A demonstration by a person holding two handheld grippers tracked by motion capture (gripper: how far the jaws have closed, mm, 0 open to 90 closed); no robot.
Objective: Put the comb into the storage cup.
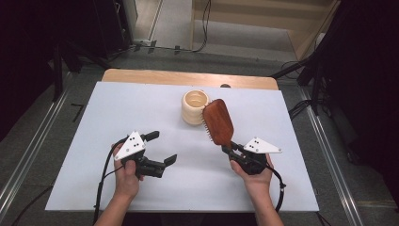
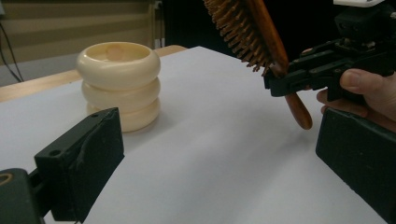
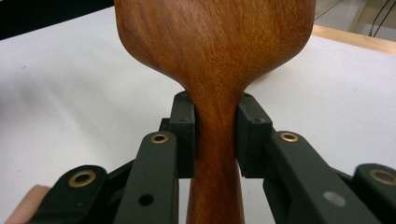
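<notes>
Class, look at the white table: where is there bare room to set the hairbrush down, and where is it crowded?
Free: the far-left stretch of the white table, left of the cream holder, and the near middle between the left gripper and right gripper. Crowded: beside the holder, where the hairbrush is held.

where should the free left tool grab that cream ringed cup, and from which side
Take the cream ringed cup around its stacked-ring wall, in a groove between two rings, approaching level from its near left side with the open left tool. It stands upright, and the hairbrush in the right tool crowds its right side.
</notes>
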